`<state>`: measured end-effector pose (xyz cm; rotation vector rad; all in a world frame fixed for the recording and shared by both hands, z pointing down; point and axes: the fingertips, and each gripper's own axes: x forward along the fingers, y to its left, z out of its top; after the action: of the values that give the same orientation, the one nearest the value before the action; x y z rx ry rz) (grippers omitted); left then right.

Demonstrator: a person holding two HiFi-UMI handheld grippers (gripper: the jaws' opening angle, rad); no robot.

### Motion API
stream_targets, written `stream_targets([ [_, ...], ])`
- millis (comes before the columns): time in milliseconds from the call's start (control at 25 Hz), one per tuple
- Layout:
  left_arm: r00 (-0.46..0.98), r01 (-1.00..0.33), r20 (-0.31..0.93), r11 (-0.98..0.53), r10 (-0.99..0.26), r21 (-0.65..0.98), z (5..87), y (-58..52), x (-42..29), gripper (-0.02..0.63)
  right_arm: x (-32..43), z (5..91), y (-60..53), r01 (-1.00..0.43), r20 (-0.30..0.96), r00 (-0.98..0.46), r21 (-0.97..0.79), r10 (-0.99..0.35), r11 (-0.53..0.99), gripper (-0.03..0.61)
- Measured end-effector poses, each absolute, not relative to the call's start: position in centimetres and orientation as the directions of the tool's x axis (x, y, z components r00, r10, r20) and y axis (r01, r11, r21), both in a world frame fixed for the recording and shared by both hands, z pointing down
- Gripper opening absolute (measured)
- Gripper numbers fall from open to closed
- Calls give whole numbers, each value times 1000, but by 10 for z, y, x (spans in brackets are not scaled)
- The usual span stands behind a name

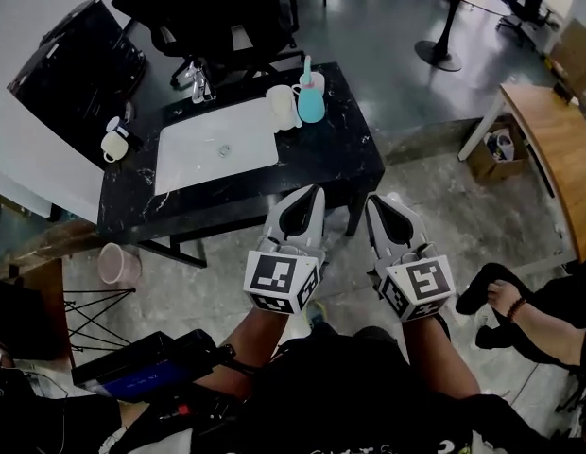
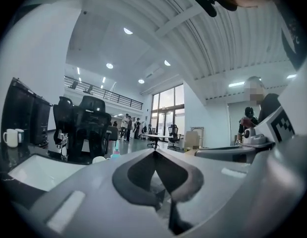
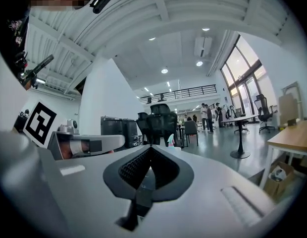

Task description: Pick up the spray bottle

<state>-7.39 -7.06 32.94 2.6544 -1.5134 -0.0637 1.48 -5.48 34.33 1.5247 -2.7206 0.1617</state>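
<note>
Head view: the spray bottle (image 1: 311, 95) is standing near the far edge of the black worktop (image 1: 354, 154), with a white cup (image 1: 283, 106) crowding it on its left. The left gripper (image 1: 312, 190) and right gripper (image 1: 373, 200) are hovering short of the near edge, well apart from the bottle, each with its jaws clenched together on nothing. I judge 2 risks. A reach with the jaws clenched like this would be shoving the bottle toward the back edge instead of straddling it, and a wide approach from the left would be knocking the cup. The sink (image 1: 217, 145) and tap (image 1: 202, 83) are lying off to the left, clear of the path.

Left gripper view: the jaws are meeting tip to tip, empty. The bottle is showing only as a small teal shape beyond them, beside a black chair (image 2: 79, 125).

Right gripper view: these jaws are pressed together too, nothing between them. The bottle's top is peeking just above their tips – the straighter line in.
</note>
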Motion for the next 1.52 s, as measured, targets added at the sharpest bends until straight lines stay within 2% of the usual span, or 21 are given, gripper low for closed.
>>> stream_targets([
  [320,526,-847,38,-519,-850,115,338,-135,-82,0,11,352,-117,-872,88,-488,-85,-868,482,25],
  [560,509,-859,38,-504,-860,89,346,-195,-74,0,16,359,-179,-858,87,-513,-91,-854,506,25],
  [960,339,-941,96,-338,-936,30,371,-306,-52,0,39,382,-305,-760,73,-648,-107,-758,640,25],
  [1280,263,-965,110,-263,-959,15,391,-359,-57,0,43,398,-359,-729,89,-684,-120,-724,674,25],
  [1520,228,-974,120,-225,-966,33,419,-394,-71,66,31,414,-383,-730,138,-683,-121,-717,672,25],
])
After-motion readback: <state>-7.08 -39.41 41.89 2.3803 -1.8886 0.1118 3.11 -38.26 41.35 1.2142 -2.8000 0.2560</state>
